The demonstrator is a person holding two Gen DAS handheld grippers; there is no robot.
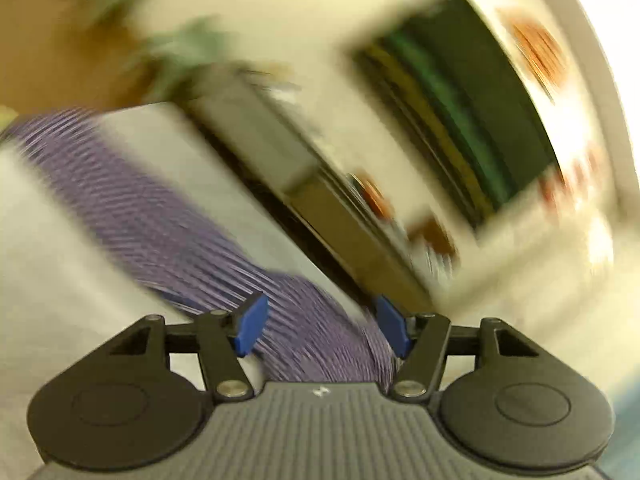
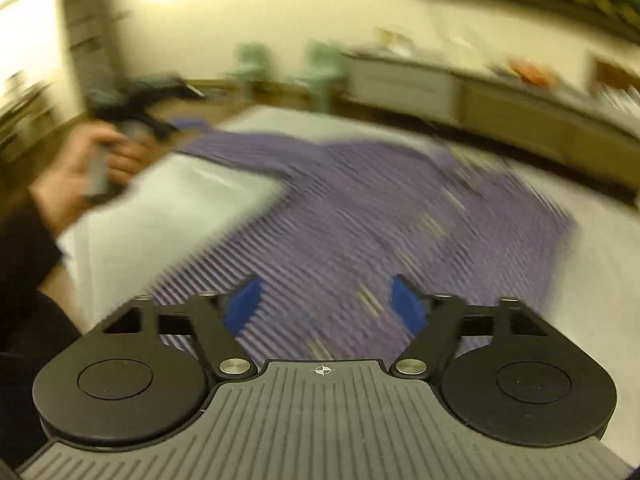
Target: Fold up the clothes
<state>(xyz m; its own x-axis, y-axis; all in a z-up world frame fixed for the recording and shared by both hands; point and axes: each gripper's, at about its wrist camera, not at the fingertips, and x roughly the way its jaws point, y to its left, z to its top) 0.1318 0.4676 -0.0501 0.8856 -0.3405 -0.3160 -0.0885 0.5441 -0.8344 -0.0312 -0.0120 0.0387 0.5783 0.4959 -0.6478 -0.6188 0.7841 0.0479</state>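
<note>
1. Two hand-held grippers are in play, and both are released, blue pads apart with nothing between them: the left hand-held gripper (image 1: 322,330) points across a strip of the purple striped shirt (image 2: 360,216), while the right hand-held gripper (image 2: 324,304) hovers over its broad middle.
2. We see the shirt spread on the white worktop (image 2: 168,216), one sleeve reaching toward the left edge, where the person's hand (image 2: 76,176) carries the other tool.
3. To fold well, we judge we should slow down, since both views are blurred, then pinch a single layer at the sleeve or hem and keep the edges square.
4. Beyond the worktop we make out a low cabinet (image 2: 440,88) along a pale wall, two green chairs (image 2: 288,64) and a dark picture (image 1: 460,112).
</note>
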